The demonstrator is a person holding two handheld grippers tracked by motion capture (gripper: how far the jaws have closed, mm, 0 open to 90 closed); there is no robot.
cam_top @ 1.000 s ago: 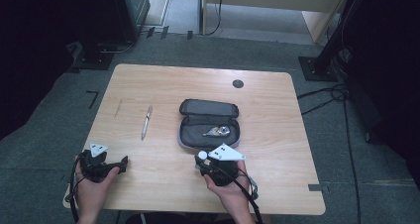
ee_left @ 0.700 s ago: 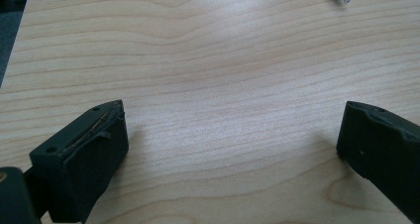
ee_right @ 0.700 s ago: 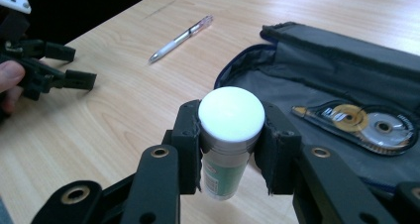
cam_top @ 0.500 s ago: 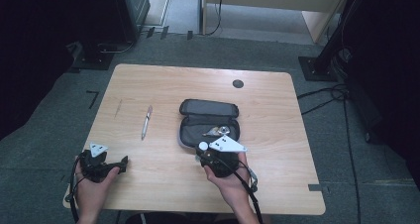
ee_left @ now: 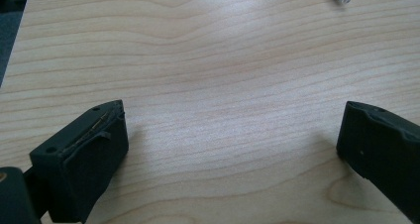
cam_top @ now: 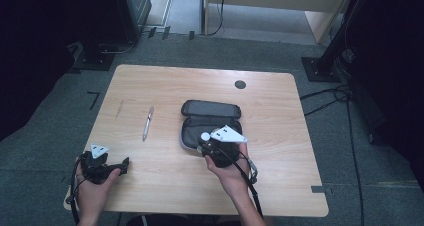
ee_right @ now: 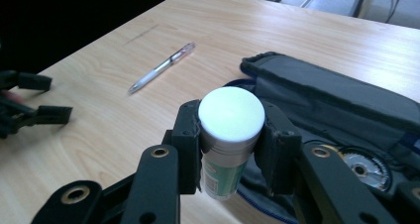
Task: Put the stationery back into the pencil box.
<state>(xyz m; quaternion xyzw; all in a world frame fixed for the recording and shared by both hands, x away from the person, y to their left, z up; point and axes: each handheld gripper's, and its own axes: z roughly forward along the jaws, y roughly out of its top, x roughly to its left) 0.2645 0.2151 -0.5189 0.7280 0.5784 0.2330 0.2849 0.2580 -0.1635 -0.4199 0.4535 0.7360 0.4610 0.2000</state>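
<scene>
No readable text: print on the white-capped tube's [ee_right: 225, 154] green label too small and blurred.

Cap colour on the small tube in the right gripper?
White cap on the green-labelled tube; clearest in the right gripper view.

White-capped green-labelled tube [ee_right: 230, 135], dark grey pouch [ee_right: 341, 102], pale woodgrain table [cam_top: 165, 86]

You have a small cylindrical tube with a flat white cap and a green-and-white printed label [ee_right: 225, 149] clamped between the two black pads, upright, cap on top, lifted just over the near edge of the open dark grey zip-up fabric case [cam_top: 192, 133]. That case lies flat mid-table, its lid [cam_top: 210, 108] folded back away from you.
</scene>
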